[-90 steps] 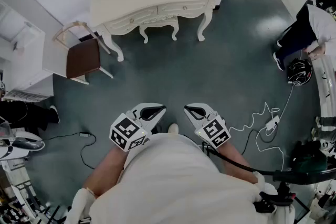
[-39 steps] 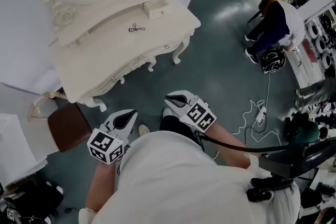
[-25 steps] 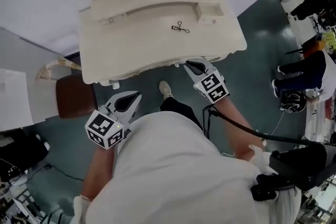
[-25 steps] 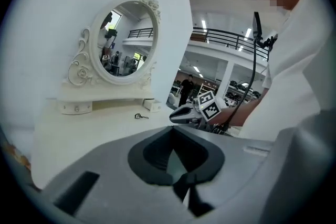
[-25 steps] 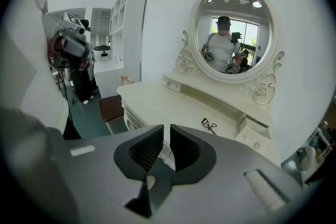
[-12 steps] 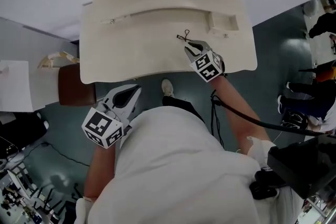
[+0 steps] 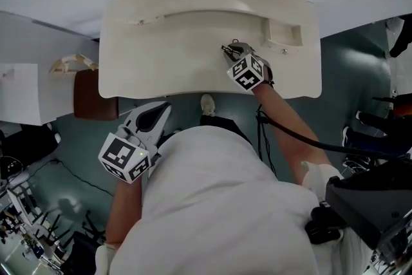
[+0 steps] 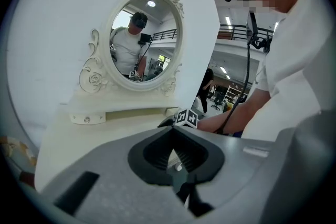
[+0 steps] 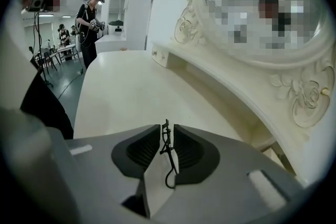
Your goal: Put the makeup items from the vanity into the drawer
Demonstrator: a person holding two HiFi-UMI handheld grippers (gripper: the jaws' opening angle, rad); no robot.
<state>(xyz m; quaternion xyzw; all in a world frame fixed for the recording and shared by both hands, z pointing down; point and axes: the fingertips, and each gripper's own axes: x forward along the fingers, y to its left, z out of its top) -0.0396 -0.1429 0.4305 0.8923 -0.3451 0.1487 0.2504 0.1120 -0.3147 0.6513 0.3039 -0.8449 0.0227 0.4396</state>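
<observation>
Left to right: chair (image 7: 84, 93) far left, off the vanity (image 7: 161, 61). Left gripper (image 7: 166, 107) hangs near the body, short of the near edge, tips together with nothing between them in the left gripper view (image 8: 173, 131); it looks free for the drawer, which no view shows and which I'd guess sits under the near edge. Right gripper (image 7: 228, 48) is down on the top, right of centre, just left of the small recess (image 7: 284, 33). Its jaws are nearly closed, pinched on the curler (image 9: 168, 152), which stands roughly upright in the narrow gap between the pads (image 9: 143, 148). Step in hand reads as the pick. To do it well: hold the squeeze steady and lift straight up before swinging away, since the part is thin and only its upper section looks clamped, so it could pivot or slide out. Get the drawer open with the left before carrying over. The curler is a slim black wire piece with a small clamp head at the top and a loop handle at the bottom, light and rigid, and easy to lose from a loose grip.
</observation>
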